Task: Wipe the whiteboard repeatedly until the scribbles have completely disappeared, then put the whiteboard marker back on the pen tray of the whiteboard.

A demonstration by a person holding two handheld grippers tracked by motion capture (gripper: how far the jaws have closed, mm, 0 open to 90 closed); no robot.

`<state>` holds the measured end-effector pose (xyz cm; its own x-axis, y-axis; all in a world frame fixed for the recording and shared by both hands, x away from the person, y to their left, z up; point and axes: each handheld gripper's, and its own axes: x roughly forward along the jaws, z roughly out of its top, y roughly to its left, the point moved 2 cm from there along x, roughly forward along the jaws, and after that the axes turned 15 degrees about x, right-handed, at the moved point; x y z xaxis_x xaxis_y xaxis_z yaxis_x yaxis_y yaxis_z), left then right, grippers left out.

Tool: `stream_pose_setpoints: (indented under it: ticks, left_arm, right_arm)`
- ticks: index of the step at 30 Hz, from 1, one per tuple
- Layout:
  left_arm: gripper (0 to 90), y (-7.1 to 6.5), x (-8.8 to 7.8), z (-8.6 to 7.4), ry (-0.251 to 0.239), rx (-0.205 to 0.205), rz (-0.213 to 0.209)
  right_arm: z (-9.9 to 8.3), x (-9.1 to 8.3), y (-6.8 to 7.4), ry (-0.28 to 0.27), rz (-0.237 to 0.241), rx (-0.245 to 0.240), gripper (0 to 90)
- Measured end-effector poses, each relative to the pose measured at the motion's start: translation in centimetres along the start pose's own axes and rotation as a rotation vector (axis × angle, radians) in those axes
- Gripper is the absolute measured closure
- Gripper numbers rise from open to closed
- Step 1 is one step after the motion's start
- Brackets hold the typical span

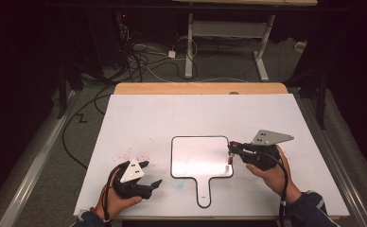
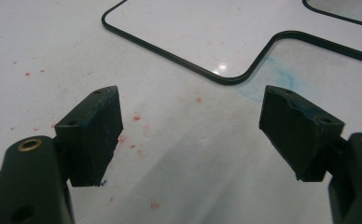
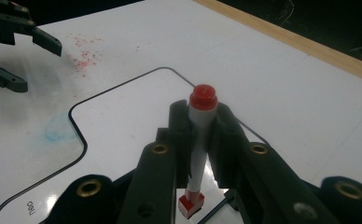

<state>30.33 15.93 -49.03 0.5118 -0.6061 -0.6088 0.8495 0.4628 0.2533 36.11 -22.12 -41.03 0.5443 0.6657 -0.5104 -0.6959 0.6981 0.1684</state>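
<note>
Between the right claw's [image 3: 202,135] closed jaws stands the red marker [image 3: 198,140], upright.

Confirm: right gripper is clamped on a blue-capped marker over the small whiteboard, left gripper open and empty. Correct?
One slip: the marker has a red cap, not blue, as the right gripper view shows. The rest holds: the right gripper is clamped on it over the small whiteboard, and the left gripper is open and empty.

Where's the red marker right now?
The red marker is clamped upright in the right gripper, over the small whiteboard's right edge in the high view.
</note>
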Motion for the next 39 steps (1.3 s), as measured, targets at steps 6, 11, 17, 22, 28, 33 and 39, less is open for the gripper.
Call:
stream_pose_setpoints:
  ticks: [6,11,17,22,28,33,39]
  left_arm:
    - [20.6,0.0,0.1,0.1,0.003,0.009,0.0]
    - [20.6,0.0,0.1,0.0,0.007,0.009,-0.004]
    - [20.4,-0.1,0.1,0.0,0.009,0.009,-0.003]
    - [20.3,0.0,0.3,0.1,0.013,0.01,-0.005]
    - [20.3,0.0,0.5,0.1,0.018,0.01,-0.01]
    - [20.2,0.0,0.6,0.1,0.024,0.015,-0.01]
    - [20.2,0.0,0.6,0.0,0.028,0.014,-0.012]
  right_arm:
    - [0.1,-1.1,-0.1,-0.014,-0.041,0.004,80.5]
    - [0.6,-2.5,-0.1,0.011,-0.056,0.055,80.4]
    - [0.2,-2.3,-1.0,0.186,0.071,0.185,80.2]
    - [-0.4,-0.7,-2.4,0.24,0.062,0.255,80.0]
    - [-1.1,2.2,-4.2,0.222,0.0,0.31,76.0]
    - [-1.9,4.2,-5.2,0.205,-0.073,0.352,72.0]
    - [-2.8,5.4,-5.9,0.208,-0.119,0.363,68.0]
